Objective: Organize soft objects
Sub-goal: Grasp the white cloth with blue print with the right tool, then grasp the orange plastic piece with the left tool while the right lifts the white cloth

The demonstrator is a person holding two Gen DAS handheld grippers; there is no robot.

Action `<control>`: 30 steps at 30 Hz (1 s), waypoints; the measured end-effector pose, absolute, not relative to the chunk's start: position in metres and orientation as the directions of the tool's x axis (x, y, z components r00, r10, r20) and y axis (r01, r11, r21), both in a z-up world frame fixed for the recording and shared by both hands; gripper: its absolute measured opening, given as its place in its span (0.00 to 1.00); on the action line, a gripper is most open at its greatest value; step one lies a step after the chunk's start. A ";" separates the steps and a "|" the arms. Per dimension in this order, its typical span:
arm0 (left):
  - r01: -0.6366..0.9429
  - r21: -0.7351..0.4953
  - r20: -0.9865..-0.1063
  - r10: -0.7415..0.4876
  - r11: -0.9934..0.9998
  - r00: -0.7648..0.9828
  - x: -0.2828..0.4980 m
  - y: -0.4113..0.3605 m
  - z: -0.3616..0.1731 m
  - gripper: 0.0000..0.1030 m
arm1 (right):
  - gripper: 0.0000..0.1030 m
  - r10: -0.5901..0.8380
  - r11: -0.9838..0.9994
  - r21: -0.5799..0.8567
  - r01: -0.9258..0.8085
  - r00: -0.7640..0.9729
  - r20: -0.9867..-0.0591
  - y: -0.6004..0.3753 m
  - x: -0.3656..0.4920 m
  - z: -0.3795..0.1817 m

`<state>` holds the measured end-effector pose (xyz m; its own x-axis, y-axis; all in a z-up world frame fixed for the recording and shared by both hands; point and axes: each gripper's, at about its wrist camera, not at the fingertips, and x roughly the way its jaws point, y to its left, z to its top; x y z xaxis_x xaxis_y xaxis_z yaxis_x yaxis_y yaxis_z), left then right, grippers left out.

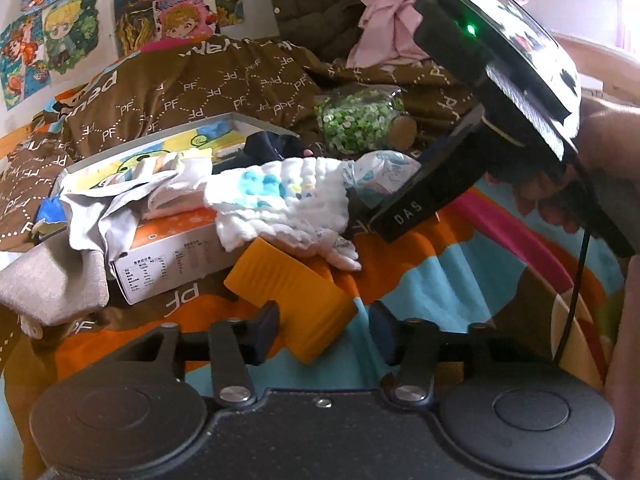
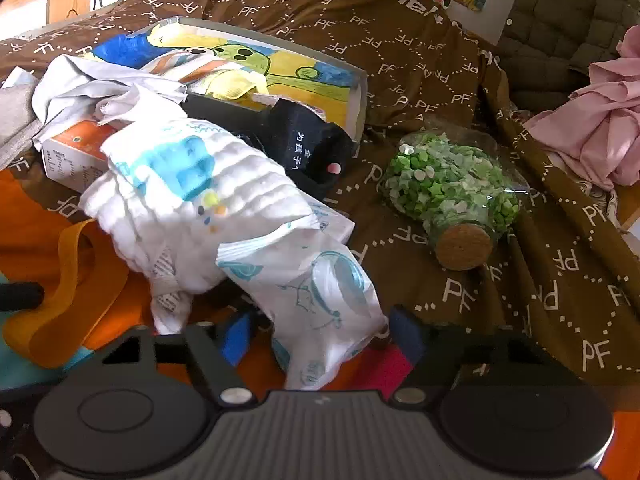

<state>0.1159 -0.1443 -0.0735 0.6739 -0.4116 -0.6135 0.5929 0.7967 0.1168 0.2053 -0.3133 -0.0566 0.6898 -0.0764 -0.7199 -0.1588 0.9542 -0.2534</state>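
Ribbed white cloth (image 2: 188, 200) drapes beside crinkly printed packet (image 2: 316, 300)

We see daylight from the upper left washing out the white cloth (image 2: 192, 184); edges bend fisheye-fashion, corners go dark, and detail stays slightly soft.

Both cameras ride the handheld grippers, looking forward and downward along their fingers, close over the bed. The left view faces the white gauze cloth (image 1: 280, 196) from nearby — the right gripper's body crosses its upper right. Both share that cloth (image 2: 188, 200) and the jar of green stars (image 1: 360, 120) (image 2: 452, 184).
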 end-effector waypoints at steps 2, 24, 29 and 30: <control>0.590 0.128 -0.616 -0.402 0.797 0.677 0.116 -0.145 -0.074 0.43 | 0.65 -0.072 0.956 -0.247 -0.158 0.689 -0.721 -0.314 0.206 -0.057; 0.482 -0.076 -0.590 -0.429 0.873 0.684 0.118 -0.130 -0.058 0.19 | 0.57 0.035 0.987 -0.089 -0.131 0.729 -0.684 -0.326 0.183 -0.034; 0.459 -0.085 -0.574 -0.420 0.885 0.703 0.113 -0.123 -0.053 0.15 | 0.57 0.075 0.990 -0.044 -0.134 0.766 -0.638 -0.329 0.177 -0.025; 0.458 -0.083 -0.571 -0.419 0.885 0.706 0.112 -0.122 -0.052 0.15 | 0.57 0.090 0.989 -0.033 -0.141 0.776 -0.624 -0.329 0.175 -0.022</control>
